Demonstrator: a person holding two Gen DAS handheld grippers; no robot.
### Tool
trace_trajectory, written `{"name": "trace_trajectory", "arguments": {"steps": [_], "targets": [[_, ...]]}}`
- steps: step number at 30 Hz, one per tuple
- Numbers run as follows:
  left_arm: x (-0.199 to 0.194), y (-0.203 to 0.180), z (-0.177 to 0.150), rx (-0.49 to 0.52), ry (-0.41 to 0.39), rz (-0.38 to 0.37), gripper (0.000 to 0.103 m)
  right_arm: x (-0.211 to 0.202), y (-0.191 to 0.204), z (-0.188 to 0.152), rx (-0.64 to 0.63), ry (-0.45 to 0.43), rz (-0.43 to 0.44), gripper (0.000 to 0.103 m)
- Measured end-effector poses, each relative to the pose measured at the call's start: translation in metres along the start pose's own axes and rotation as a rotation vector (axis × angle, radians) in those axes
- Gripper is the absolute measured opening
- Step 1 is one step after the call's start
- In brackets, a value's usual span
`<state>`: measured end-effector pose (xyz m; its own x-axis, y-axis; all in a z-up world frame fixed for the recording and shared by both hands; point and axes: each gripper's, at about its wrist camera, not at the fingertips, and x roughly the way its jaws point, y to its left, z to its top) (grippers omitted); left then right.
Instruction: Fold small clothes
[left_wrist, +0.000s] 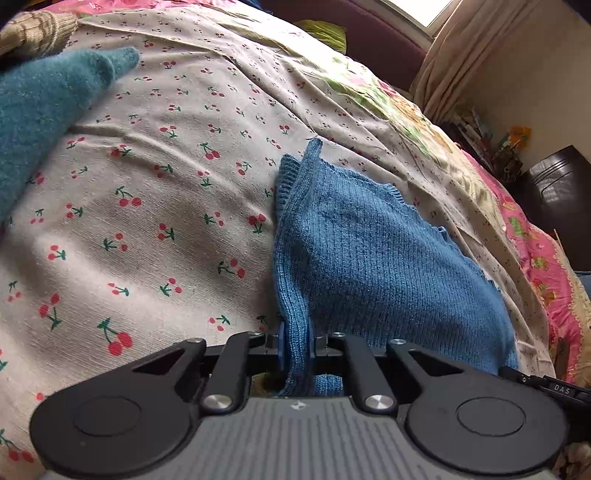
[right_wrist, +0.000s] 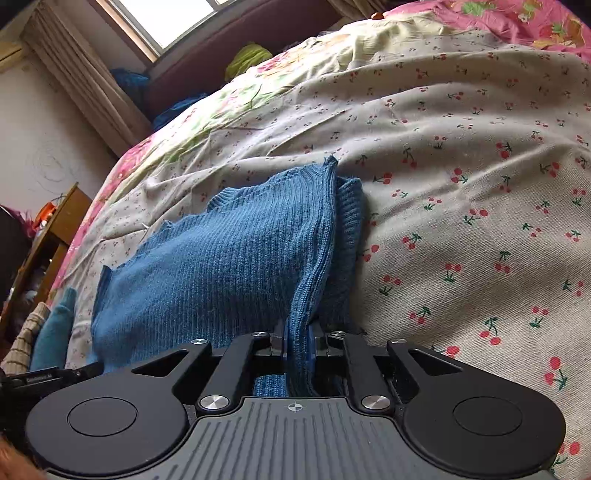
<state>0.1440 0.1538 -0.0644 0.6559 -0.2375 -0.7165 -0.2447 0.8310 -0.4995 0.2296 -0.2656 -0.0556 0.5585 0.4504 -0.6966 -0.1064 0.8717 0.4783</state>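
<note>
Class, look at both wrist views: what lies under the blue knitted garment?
The blue knitted garment rests on the cherry-print sheet, which shows all around it. The part directly beneath is covered. Both grippers, left and right, pinch its near edge.

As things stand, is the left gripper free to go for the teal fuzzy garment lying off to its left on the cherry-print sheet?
Probably not yet. The left gripper is shut on the blue knit garment, so it would have to let go first. Otherwise the cherry-print sheet between it and the teal garment looks bare.

Left claw (left_wrist: 295, 345) clamped, right claw (right_wrist: 297, 343) clamped
</note>
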Motion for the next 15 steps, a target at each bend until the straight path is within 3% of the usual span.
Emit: {"name": "trace_trajectory", "arguments": {"steps": [3,5,7,8,15], "targets": [[0.004,0.002,0.005,-0.014,-0.010,-0.021,0.026,0.003,0.005,0.003,-0.033,0.009,0.012,0.018],[0.012,0.002,0.010,-0.019,-0.006,-0.024,0.034,0.011,0.007,0.005,-0.039,0.022,0.008,0.018],[0.017,0.000,0.013,-0.010,-0.006,-0.005,0.034,0.016,0.008,0.007,-0.022,0.031,-0.005,0.015],[0.016,-0.002,0.013,-0.002,-0.009,-0.007,0.029,0.014,0.009,0.008,-0.014,0.029,0.003,0.010],[-0.023,-0.006,0.015,-0.017,-0.056,-0.125,0.022,-0.039,0.016,0.014,0.010,-0.084,0.111,0.007]]}}
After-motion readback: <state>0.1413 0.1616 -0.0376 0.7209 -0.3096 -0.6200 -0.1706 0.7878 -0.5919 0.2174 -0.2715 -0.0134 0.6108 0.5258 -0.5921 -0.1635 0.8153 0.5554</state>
